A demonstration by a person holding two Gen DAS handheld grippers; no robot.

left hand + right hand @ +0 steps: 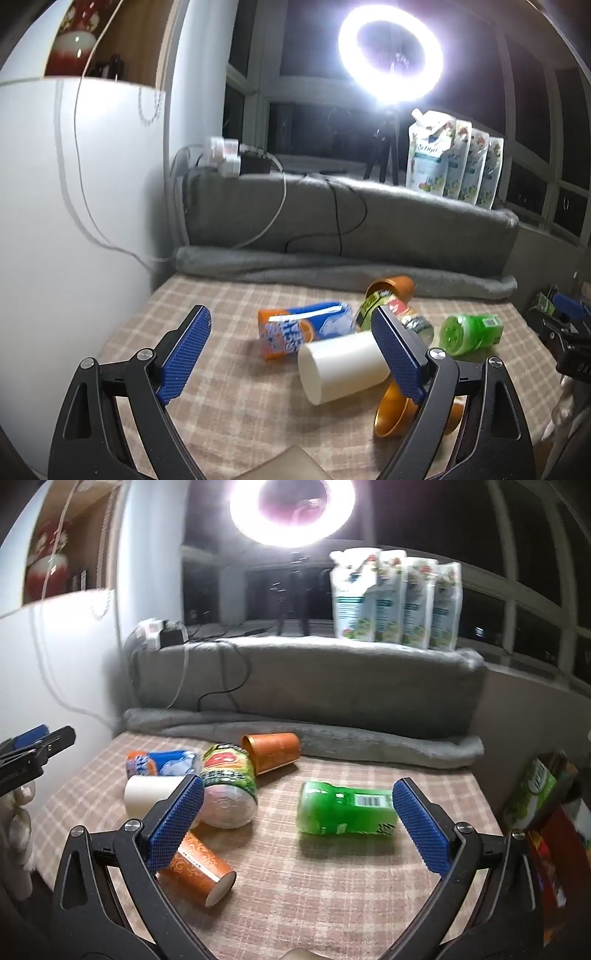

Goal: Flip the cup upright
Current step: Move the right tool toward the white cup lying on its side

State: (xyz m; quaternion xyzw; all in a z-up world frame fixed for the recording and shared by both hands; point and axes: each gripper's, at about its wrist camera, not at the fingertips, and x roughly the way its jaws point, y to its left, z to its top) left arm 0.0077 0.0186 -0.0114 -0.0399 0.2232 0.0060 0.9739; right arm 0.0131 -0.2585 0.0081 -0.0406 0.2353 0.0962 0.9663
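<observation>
Several cups lie on their sides on the checked tablecloth point(332, 886). A white cup point(343, 363) rests just ahead of my open left gripper point(291, 312), close to its right finger, which partly covers it. Beside it are a blue-and-orange cup point(303, 328), a gold-orange cup point(395, 413) and a multicoloured cup point(229, 790). A green cup point(347, 808) lies between the fingers of my open right gripper point(298, 782), untouched. A patterned orange cup point(199, 867) lies under that gripper's left finger. Another orange cup point(273, 751) lies at the back.
A rolled grey blanket point(295, 734) borders the table's far edge below a ledge with several refill pouches point(395, 602), a ring light point(389, 55) and cables. A white wall point(74, 221) stands left. Cartons point(535, 794) crowd the right edge.
</observation>
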